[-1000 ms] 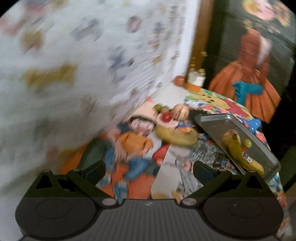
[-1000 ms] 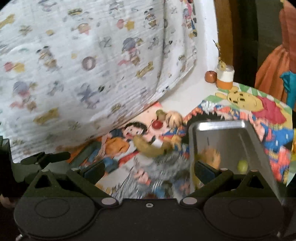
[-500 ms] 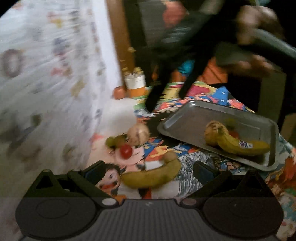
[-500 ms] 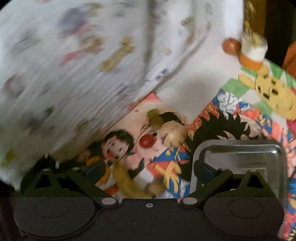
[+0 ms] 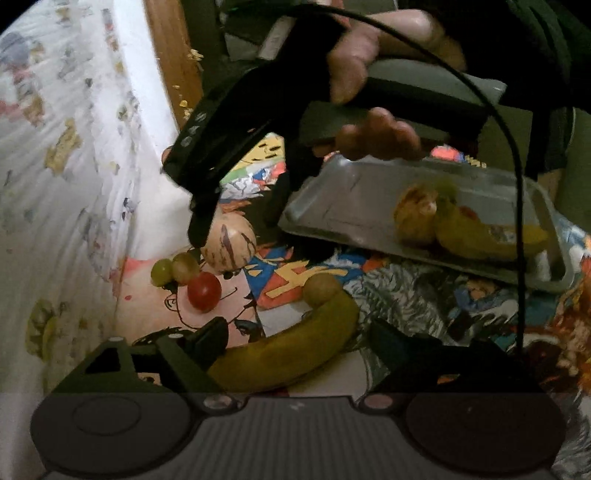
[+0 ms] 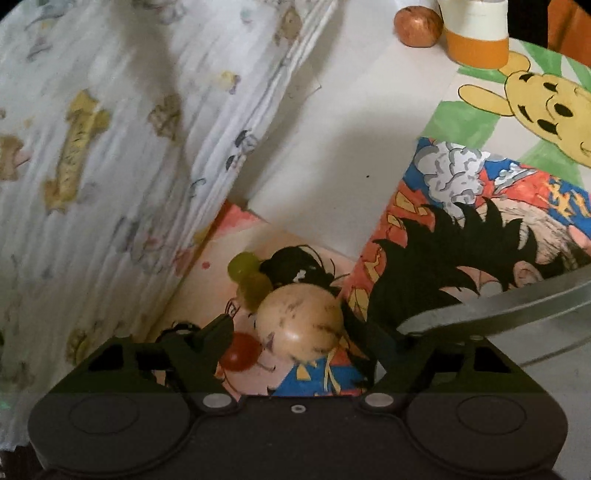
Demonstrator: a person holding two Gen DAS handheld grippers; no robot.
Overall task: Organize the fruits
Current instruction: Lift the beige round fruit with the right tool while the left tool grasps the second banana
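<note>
We see a tabletop covered with bright cartoon drawings (image 6: 480,206): a yellow bear at two o'clock in the right wrist view, a spiky black-haired figure at three o'clock, and a pink-toned sheet under the loose fruit. A white cloth printed with small animals (image 6: 110,147) hangs along the left side, from seven to eleven o'clock. At one o'clock, at the far edge of the table, a white and orange jar (image 6: 476,37) stands just beside a small brown round object (image 6: 417,26).

Our left gripper (image 5: 295,343) has its jaws closing around the loose banana (image 5: 288,358), which lies between the fingers on the drawings; we cannot tell whether the pads press on it yet. Beyond it, at ten o'clock, lie a red cherry tomato (image 5: 204,291), two green grapes (image 5: 173,269) touching each other, and a pale round fruit (image 5: 229,243).

Our right gripper (image 6: 291,339) is also closing, with that pale round fruit (image 6: 299,325) between its fingers. The tomato (image 6: 240,350) sits just beside its left finger.

The metal tray (image 5: 351,206) rests at two o'clock in the left wrist view, holding a second banana (image 5: 480,236), a brownish fruit (image 5: 413,218) and a green grape. A hand (image 5: 376,92) grips the right tool above the tray.
</note>
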